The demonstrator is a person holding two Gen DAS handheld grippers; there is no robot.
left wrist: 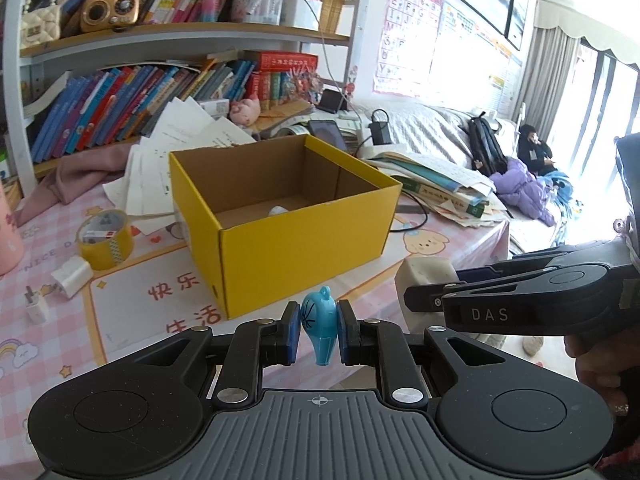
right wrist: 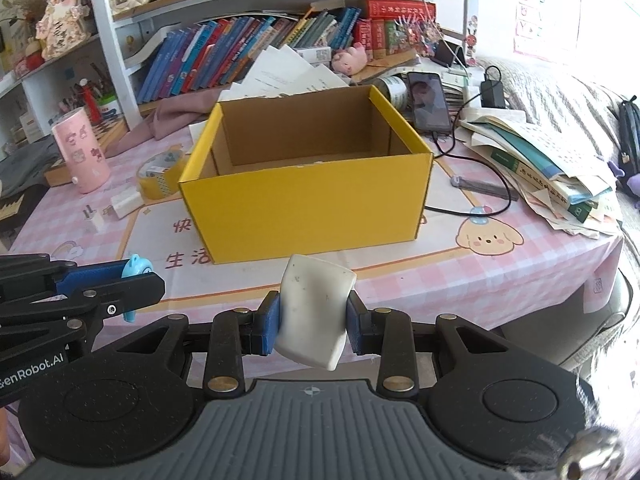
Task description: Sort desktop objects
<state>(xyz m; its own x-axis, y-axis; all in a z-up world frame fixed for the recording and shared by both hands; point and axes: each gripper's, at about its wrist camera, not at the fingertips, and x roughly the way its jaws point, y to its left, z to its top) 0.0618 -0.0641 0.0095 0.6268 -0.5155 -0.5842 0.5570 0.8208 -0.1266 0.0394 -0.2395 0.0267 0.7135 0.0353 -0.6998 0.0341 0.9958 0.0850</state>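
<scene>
The yellow box [right wrist: 312,204] is matt cardboard; the blue whistle [left wrist: 319,326] glossy plastic; the tablecloth [right wrist: 500,280] smooth.

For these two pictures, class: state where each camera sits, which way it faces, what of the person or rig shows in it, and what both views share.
Left wrist: sits on the left gripper, facing forward and down at the yellow box; its pads clamp a blue whistle; the right gripper enters at right.
Right wrist: sits on the right gripper, facing the yellow box; it clamps a white eraser; the left gripper enters at left.
Shared: box, tape roll, bookshelf, both held items.
</scene>
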